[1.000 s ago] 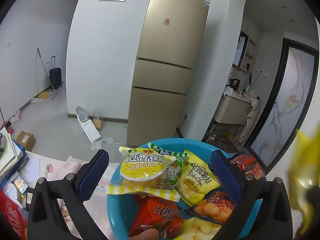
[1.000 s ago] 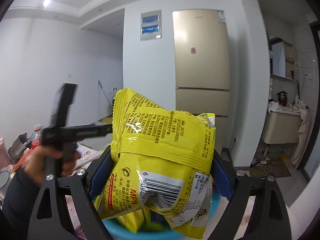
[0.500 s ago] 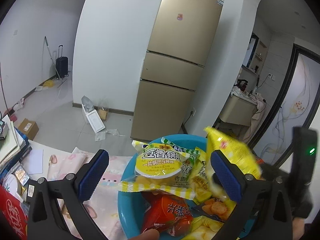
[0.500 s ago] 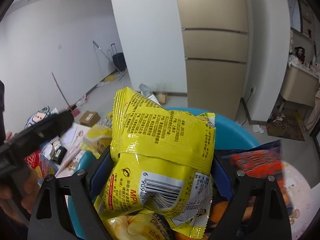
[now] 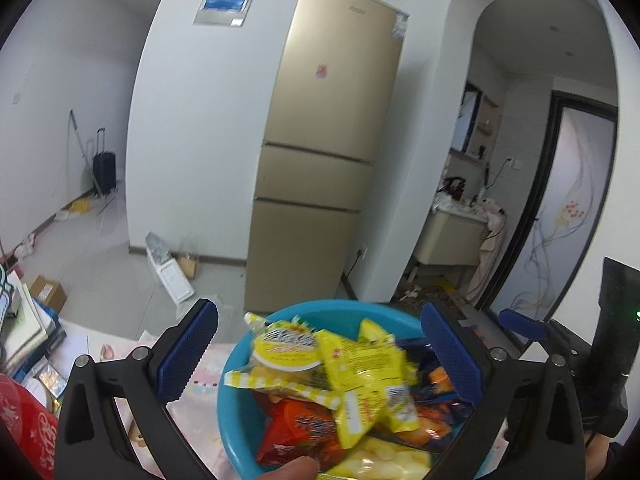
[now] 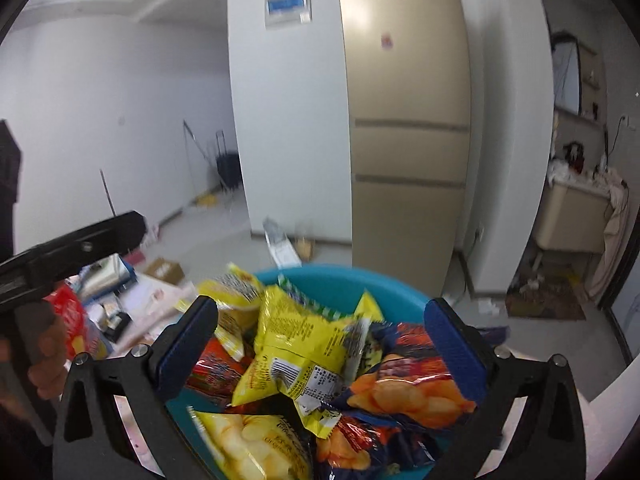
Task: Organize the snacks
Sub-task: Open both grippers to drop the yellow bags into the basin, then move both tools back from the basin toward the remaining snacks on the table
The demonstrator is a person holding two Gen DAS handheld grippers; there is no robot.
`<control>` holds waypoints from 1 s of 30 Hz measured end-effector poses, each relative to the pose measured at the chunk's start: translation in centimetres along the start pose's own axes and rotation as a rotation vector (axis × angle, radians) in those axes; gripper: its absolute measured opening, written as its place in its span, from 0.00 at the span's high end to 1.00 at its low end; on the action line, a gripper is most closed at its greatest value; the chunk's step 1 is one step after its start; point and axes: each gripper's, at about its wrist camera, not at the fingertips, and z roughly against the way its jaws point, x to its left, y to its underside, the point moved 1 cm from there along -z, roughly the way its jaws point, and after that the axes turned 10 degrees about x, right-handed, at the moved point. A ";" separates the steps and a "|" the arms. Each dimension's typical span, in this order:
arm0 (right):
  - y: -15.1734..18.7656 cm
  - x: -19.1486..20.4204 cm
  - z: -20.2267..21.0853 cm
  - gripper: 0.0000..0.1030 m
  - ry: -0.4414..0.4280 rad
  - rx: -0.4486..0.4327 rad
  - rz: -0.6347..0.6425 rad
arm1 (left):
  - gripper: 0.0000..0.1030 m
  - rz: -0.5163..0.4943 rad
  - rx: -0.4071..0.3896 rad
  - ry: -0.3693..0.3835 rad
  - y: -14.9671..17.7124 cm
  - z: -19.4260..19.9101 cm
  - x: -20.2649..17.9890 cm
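A blue bowl (image 5: pixel 320 310) (image 6: pixel 336 280) holds several snack bags. A yellow bag (image 6: pixel 296 344) (image 5: pixel 360 376) lies on top of the pile, back side up with its barcode showing. Around it are a yellow jelly cup pack (image 5: pixel 286 350), a red bag (image 5: pixel 296 432), an orange chip bag (image 6: pixel 404 388) and a yellow chip bag (image 6: pixel 248 440). My right gripper (image 6: pixel 320 344) is open and empty just above the yellow bag. My left gripper (image 5: pixel 316 348) is open and empty over the bowl.
A pink patterned tablecloth (image 5: pixel 120 350) lies under the bowl. A red package (image 5: pixel 28 428) and stacked books and papers (image 5: pixel 24 320) sit at the left. A gold fridge (image 5: pixel 320 160) stands beyond the table. A fingertip (image 5: pixel 292 468) shows at the bowl's near rim.
My right gripper opened and let go of the yellow bag, which dropped onto the pile in the bowl. The left gripper stayed open over the bowl.
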 end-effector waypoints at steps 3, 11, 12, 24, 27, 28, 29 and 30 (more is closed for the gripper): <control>0.2 0.7 3.7 0.00 0.003 -0.085 0.026 | 0.00 -0.029 -0.038 -0.011 -0.3 2.9 -1.4; 1.6 2.8 9.7 0.00 -0.038 -0.177 0.102 | 0.00 -0.070 -0.089 -0.015 0.9 10.6 -5.0; 1.8 3.1 10.4 0.00 -0.042 -0.188 0.101 | 0.00 -0.079 -0.091 -0.023 1.3 11.2 -5.4; 5.3 5.2 17.1 0.00 -0.052 -0.300 0.127 | 0.00 -0.077 -0.081 -0.044 6.8 16.5 -7.4; 5.9 5.1 17.6 0.00 -0.057 -0.308 0.123 | 0.00 -0.095 -0.090 -0.064 8.0 17.4 -7.9; 6.2 5.0 17.7 0.00 -0.059 -0.309 0.121 | 0.00 -0.106 -0.093 -0.079 8.4 17.7 -8.1; 6.4 4.9 17.7 0.00 -0.060 -0.310 0.118 | 0.00 -0.114 -0.096 -0.087 8.8 17.8 -8.3; 6.8 4.9 17.8 0.00 -0.060 -0.309 0.119 | 0.00 -0.120 -0.098 -0.094 9.2 17.9 -8.6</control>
